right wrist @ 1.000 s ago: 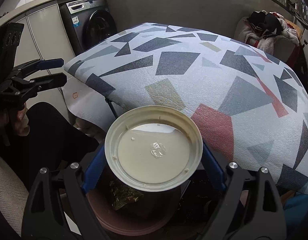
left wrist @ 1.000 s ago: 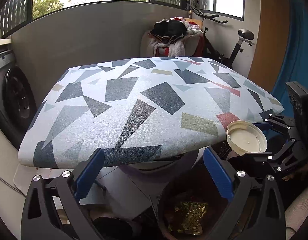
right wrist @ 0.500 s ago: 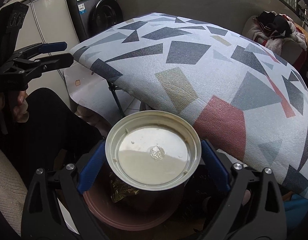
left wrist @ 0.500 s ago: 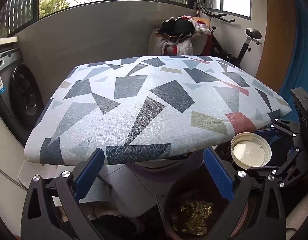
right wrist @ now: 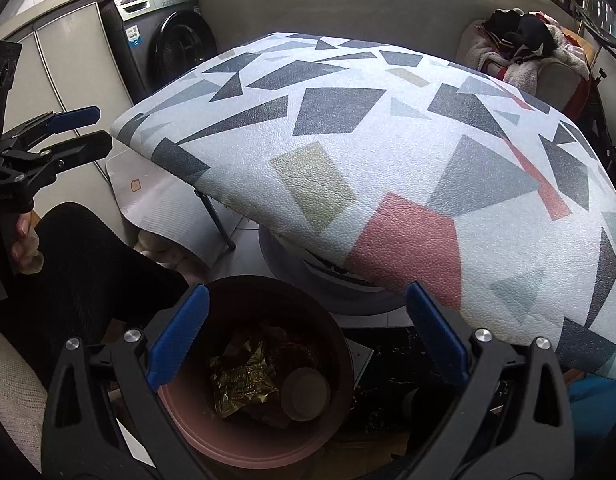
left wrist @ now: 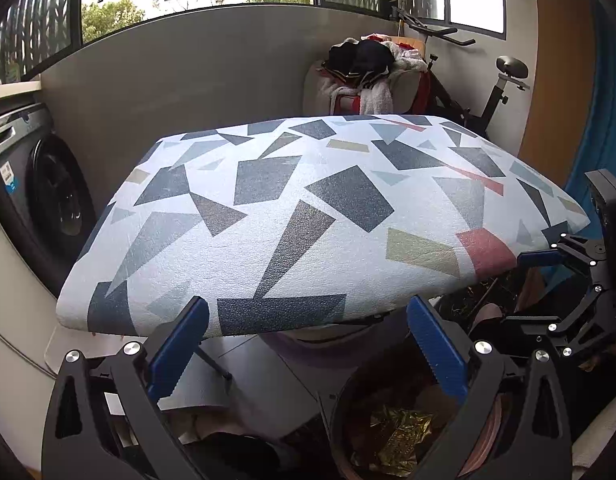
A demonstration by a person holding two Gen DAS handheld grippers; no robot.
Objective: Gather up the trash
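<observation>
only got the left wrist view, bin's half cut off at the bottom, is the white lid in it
Observer: Yes. On the right wrist view the lid lies inside the bin, beside the gold wrapper.
Operator: right claw let go of it
Observer: Yes, the right claw is open above the bin, with nothing between its pads.
Operator: anything left on the table
Observer: The part of the patterned table that shows is bare on top.

We note bin (right wrist: 264,432) on floor below table (right wrist: 387,152) near edge; lid (right wrist: 306,394) in bin, right of wrapper (right wrist: 240,380). Washer (right wrist: 168,40) behind table at left, clothes pile (right wrist: 519,40) behind at right.
</observation>
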